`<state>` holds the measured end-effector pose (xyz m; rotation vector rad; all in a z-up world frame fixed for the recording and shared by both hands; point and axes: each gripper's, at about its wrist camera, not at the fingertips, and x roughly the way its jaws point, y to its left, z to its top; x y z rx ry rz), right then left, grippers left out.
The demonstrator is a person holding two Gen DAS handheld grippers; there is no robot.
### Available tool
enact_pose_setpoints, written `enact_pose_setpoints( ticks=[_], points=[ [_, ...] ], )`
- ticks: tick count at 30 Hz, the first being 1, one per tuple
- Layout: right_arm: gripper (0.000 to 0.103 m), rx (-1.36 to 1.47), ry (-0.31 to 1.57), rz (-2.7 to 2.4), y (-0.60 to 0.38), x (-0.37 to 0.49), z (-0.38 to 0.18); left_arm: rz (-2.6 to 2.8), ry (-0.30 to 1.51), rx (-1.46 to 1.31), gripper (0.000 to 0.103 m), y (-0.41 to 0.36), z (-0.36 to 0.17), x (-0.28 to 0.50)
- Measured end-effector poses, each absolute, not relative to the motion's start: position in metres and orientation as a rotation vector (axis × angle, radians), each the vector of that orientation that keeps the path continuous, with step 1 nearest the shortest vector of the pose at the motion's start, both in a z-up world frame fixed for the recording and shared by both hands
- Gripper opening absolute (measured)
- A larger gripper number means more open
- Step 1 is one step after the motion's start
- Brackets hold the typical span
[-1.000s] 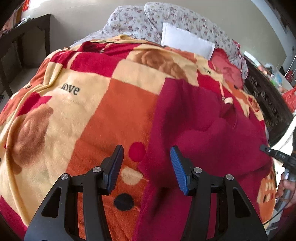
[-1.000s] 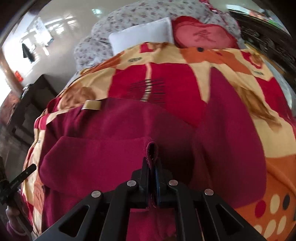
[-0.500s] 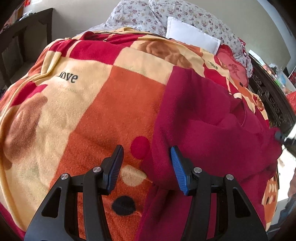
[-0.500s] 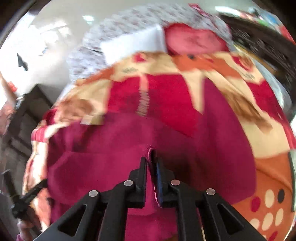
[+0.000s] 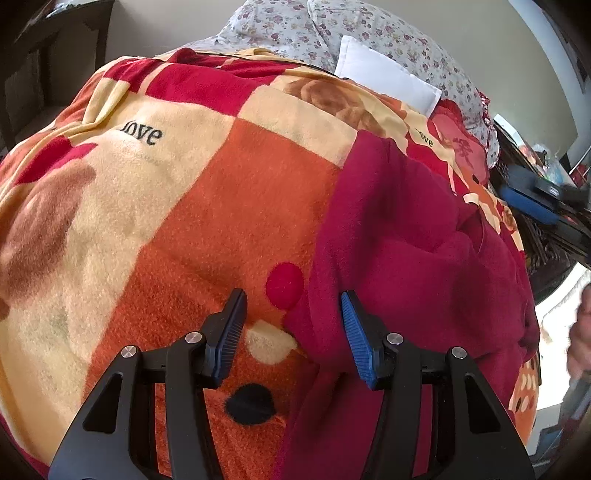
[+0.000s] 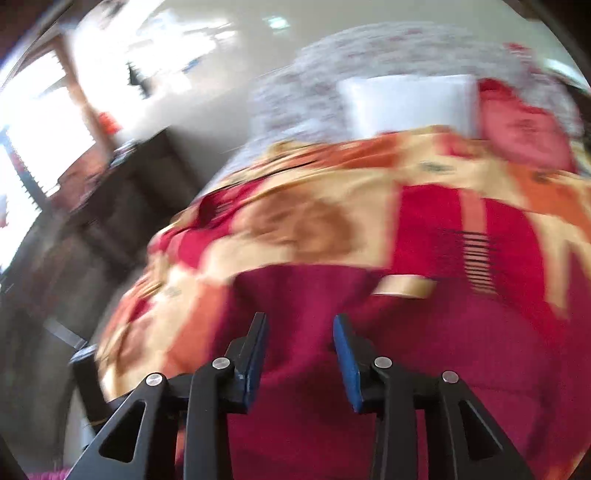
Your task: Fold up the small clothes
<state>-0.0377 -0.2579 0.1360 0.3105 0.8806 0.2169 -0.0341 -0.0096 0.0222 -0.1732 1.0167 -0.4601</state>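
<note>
A dark red fleece garment (image 5: 417, 251) lies partly folded on the patterned bed blanket (image 5: 155, 206). My left gripper (image 5: 291, 310) is open, its fingers straddling the garment's left folded edge just above the blanket. My right gripper (image 6: 299, 328) is open and empty over the same garment (image 6: 461, 350), which fills the lower part of the blurred right wrist view. A beige label (image 6: 404, 286) shows on the garment's far edge. The right gripper also shows in the left wrist view (image 5: 535, 206), blurred, at the garment's far right side.
A white pillow (image 5: 384, 79) and floral pillows (image 5: 332, 33) lie at the head of the bed. A red cushion (image 5: 461, 155) sits beside them. Dark wooden furniture stands to the left (image 6: 110, 192) and right (image 5: 546, 236) of the bed.
My right gripper has opened and let go of the garment's fold, then swung away left. My left gripper stayed open and moved slightly closer to the garment's edge.
</note>
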Motion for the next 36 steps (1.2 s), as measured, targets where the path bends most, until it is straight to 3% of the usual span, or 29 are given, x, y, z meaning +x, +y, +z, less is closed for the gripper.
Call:
enact_pose_setpoints(
  ticks=[11, 13, 16, 28, 36],
  points=[
    [0.035, 0.121, 0.970, 0.414, -0.190, 0.043, 0.075, -0.464, 1.036, -0.181, 0.053, -0.011, 0.020, -0.030],
    [0.014, 0.108, 0.968, 0.431, -0.186, 0.045, 0.075, -0.468, 1.038, -0.182, 0.053, -0.011, 0.021, -0.028],
    [0.009, 0.098, 0.942, 0.443, -0.179, 0.048, 0.083, -0.465, 1.030, -0.185, 0.053, -0.009, 0.024, -0.025],
    [0.007, 0.171, 0.947, 0.413, -0.162, 0.076, 0.066, -0.405, 1.027, -0.167, 0.053, -0.002, 0.024, -0.014],
    [0.008, 0.219, 0.899, 0.373, -0.208, 0.011, 0.110, -0.397, 0.997, -0.144, 0.052, -0.007, 0.036, -0.018]
  ],
)
